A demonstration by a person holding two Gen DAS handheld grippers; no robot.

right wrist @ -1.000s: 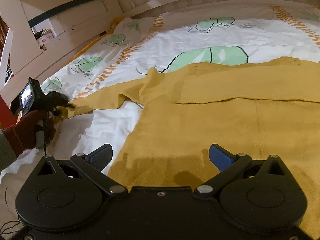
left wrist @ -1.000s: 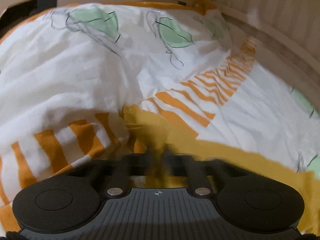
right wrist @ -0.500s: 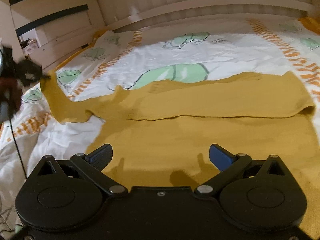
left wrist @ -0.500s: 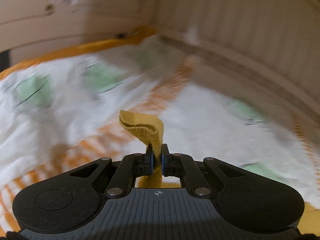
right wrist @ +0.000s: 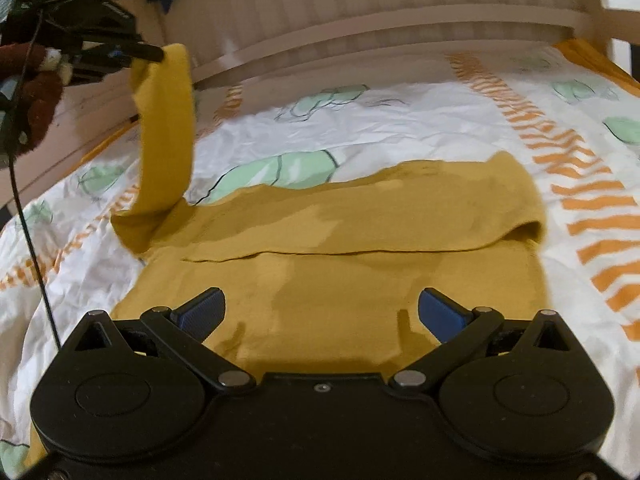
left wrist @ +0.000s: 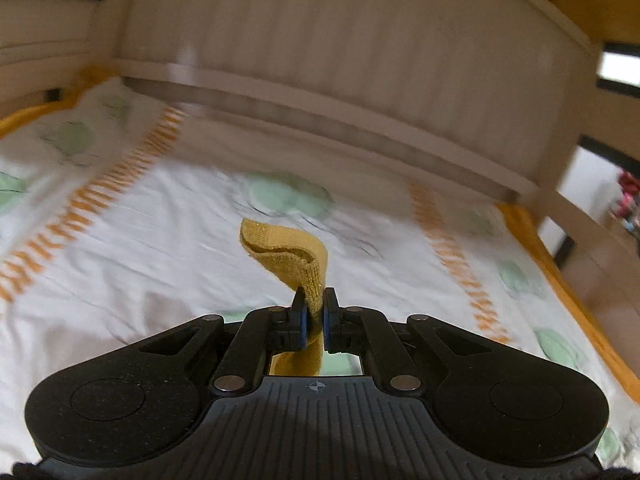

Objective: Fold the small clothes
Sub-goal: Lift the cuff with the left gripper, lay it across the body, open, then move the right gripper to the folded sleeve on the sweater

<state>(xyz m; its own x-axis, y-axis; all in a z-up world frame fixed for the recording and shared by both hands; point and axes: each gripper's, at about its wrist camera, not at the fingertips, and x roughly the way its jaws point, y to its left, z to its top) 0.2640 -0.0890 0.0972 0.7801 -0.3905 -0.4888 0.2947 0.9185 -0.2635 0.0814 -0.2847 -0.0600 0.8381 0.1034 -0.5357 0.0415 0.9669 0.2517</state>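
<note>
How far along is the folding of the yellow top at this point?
Partly done. The far sleeve already lies folded across the yellow top, which is flat on the bedsheet. In hand: the left gripper is shut on the cuff of the near sleeve, lifted off the bed. The right gripper hovers open over the top. Left: laying that sleeve across, then folding the body.
</note>
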